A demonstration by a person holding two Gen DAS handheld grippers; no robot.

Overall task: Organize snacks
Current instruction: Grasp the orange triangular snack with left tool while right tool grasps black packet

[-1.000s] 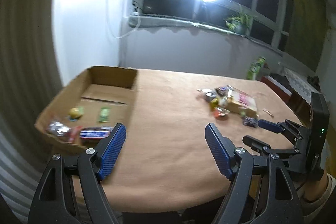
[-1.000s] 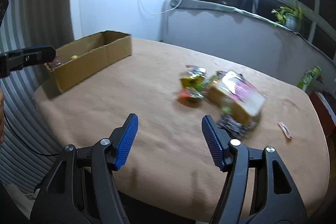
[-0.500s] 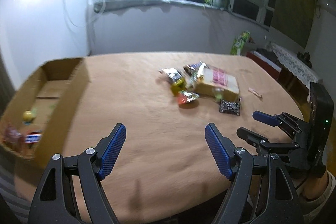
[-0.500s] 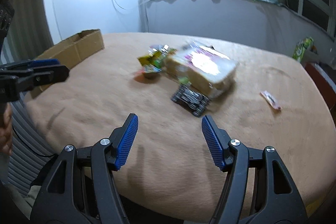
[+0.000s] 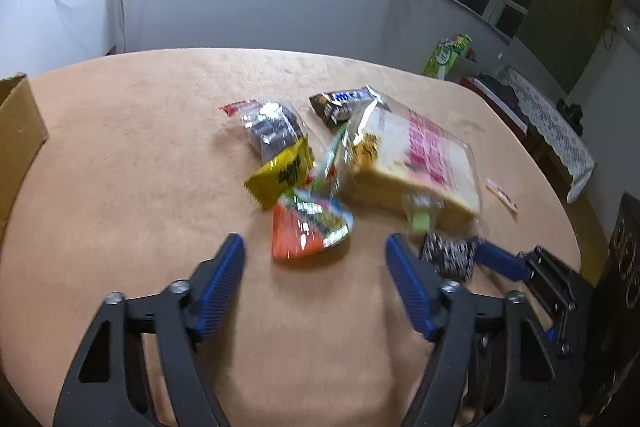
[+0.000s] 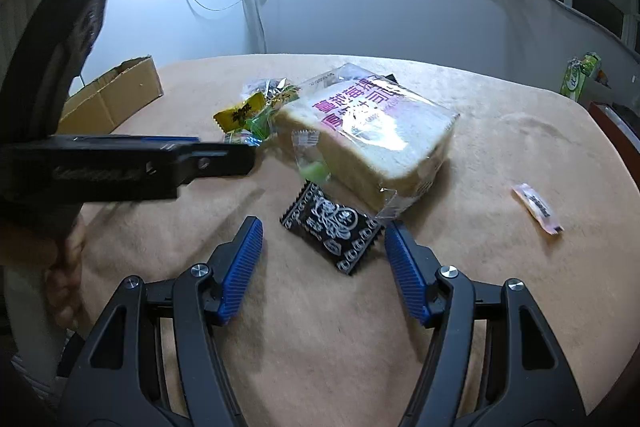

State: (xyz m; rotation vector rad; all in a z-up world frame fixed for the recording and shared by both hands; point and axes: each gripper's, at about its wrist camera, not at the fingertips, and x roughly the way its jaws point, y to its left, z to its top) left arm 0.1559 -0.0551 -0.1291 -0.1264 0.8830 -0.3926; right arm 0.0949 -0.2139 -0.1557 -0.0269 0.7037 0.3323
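On the tan table [image 6: 520, 147] we list a snack pile: bagged sliced bread [image 6: 372, 135], yellow packet [image 5: 282, 173], orange-green packet [image 5: 308, 227]. Our left gripper [image 5: 314, 277], jaws just narrowed yet apart and empty, faces the orange-green packet. Our right gripper [image 6: 322, 261], apart, flanks a black patterned packet [image 6: 332, 225]. Cardboard box [image 6: 116, 95] far left.

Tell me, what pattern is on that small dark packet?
Black packet with white swirls; clearest in the right wrist view.

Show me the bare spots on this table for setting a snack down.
Free: the cloth between the cardboard box and the snack pile, and between the bread bag and the small pink packet. Crowded: around the bread, where packets overlap.
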